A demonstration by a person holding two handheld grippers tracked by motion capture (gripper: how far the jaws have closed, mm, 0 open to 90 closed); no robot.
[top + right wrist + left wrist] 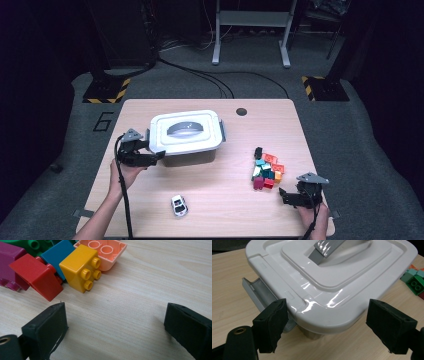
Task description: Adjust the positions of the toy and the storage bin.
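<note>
A white lidded storage box [186, 134] is seen left of centre on the wooden table [220, 210]. The left gripper [325, 322] is spread wide around its near corner, nothing clamped. The right gripper [115, 325] is held open and empty beside the toy bricks [267, 170].

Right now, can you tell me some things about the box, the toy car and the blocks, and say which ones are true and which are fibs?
1. The lid is on the box. True.
2. The toy car sits on top of the lid. False: it is on the table, nearer the person.
3. The left gripper has its jaws open at the lid's corner. True.
4. The right gripper holds a yellow block. False: its jaws are open with bare table between them.
5. The blocks are inside the box. False: they lie heaped on the table.
</note>
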